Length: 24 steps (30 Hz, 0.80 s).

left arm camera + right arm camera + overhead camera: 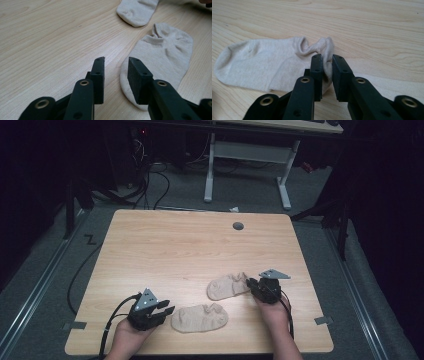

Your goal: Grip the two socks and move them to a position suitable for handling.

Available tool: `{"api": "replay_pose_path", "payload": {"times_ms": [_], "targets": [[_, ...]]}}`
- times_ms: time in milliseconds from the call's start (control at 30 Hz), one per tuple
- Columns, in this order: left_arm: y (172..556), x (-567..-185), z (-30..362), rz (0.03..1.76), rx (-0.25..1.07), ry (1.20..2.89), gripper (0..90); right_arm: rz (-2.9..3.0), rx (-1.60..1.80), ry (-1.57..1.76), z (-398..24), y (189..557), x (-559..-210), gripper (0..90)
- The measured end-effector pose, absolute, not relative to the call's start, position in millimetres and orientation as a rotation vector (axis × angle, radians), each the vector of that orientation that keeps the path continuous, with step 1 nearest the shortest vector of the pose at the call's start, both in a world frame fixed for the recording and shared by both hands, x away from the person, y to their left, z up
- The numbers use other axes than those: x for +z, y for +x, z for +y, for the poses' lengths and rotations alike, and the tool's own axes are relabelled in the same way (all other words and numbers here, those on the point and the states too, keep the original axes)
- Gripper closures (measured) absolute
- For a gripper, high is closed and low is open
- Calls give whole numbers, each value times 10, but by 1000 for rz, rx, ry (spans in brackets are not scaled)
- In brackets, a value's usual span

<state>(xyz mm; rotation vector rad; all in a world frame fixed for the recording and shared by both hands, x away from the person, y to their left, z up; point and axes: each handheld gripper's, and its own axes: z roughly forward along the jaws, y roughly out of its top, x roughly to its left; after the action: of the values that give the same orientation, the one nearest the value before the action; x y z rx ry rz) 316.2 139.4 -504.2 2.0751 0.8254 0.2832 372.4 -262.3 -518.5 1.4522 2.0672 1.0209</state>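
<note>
Two beige ankle socks are lying flat on the wooden table (165,245), and each gripper is working at one of them. Nearest the person, the left gripper (162,312) is resting low by the front edge with its jaws standing apart and nothing between them; the near sock (200,318) is lying just beside it at three o'clock, its long axis running roughly nine to three across the high view. In the left gripper view the near sock (160,62) is stretching away toward one o'clock, and its rounded end is sitting close under the right-hand jaw, apparently not touched. Farther out, the far sock (227,286) is lying at about one o'clock from the near one, well apart from the left hand, with its open cuff end pointing toward the right gripper (252,286). That gripper is the nearer hand for this sock, and its jaws are straddling the bunched cuff of the far sock (274,62). The right gripper view is showing what the high view is blurring: the cuff fabric is standing up in the narrow gap between the pads (317,67), though I cannot tell for sure whether they are pressing it or only flanking it. The next move is likely turning on that cuff, since the sock's body is trailing off toward nine o'clock from the fingers.
</note>
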Motion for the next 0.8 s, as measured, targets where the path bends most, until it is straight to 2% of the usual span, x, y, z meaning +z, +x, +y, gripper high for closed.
{"api": "replay_pose_path", "payload": {"times_ms": [167,300,367,467,567,800], "targets": [[3165,-5044,1393,824,283,2077,671,2045,1008,1435,-2628,3710,-5139,708],[3172,-5046,1394,827,281,2076,670,1990,1009,1392,-2633,3660,-5033,702],[3174,-5048,1392,826,280,2079,670,1998,1015,1381,-2628,3652,-5027,732],[3172,-5049,1387,827,281,2077,669,2062,975,1378,-2599,3687,-5105,836],[3168,-5047,1388,828,285,2076,667,2098,932,1392,-2584,3733,-5184,886],[3171,-5046,1397,832,284,2075,664,2160,901,1379,-2537,3729,-5253,899]]}}
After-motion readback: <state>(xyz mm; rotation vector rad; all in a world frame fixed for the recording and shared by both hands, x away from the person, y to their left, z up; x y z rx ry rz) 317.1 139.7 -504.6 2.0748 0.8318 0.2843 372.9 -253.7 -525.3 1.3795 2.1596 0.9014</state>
